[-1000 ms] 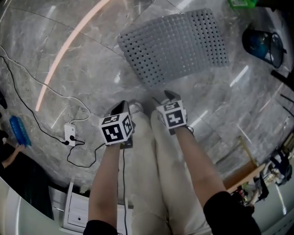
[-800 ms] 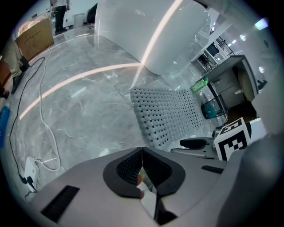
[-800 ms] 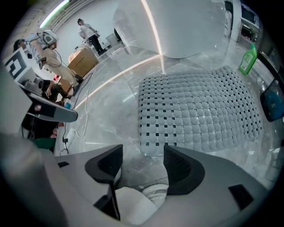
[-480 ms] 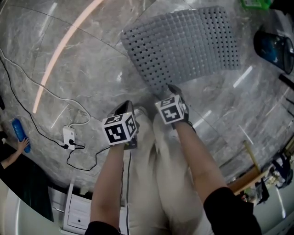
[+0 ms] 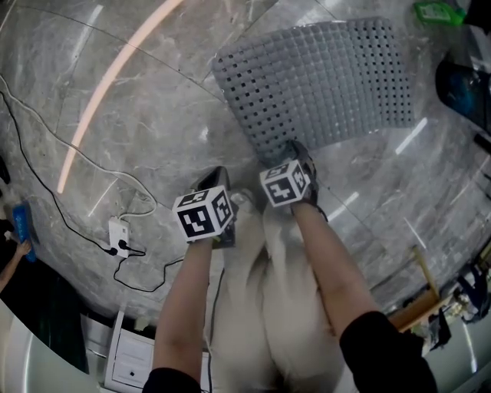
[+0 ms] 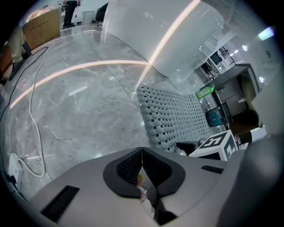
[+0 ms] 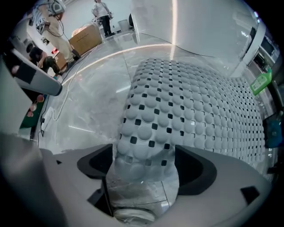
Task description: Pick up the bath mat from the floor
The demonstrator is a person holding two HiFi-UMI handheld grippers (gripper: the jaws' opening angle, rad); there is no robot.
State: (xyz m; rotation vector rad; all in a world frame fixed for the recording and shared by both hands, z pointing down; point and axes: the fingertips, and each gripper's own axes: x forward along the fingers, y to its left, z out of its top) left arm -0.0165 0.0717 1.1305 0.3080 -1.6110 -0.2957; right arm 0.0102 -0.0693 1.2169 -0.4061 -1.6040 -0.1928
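The bath mat [image 5: 322, 80] is grey, knobbly and full of small holes; it lies flat on the marble floor. My right gripper [image 5: 298, 151] points straight down over the mat's near corner. In the right gripper view its jaws have just been opening and stand wide, with the mat's corner [image 7: 146, 133] between them and neither pad pressing on it. My left gripper [image 5: 218, 179] hangs to the left of that corner, over bare floor. Its jaws meet at the tips [image 6: 142, 153], shut on nothing, and the mat [image 6: 173, 117] lies just beyond them.
A cable runs across the floor to a white adapter [image 5: 116, 229] at the left. A blue container [image 5: 464, 84] and a green item [image 5: 439, 11] sit beyond the mat. My light trouser legs [image 5: 268, 307] fill the lower middle. A cardboard box [image 7: 84, 37] and people stand far off.
Both grippers have come down toward the floor. The right one has reached the mat's near corner, and the mat now looks larger and closer in the head view.
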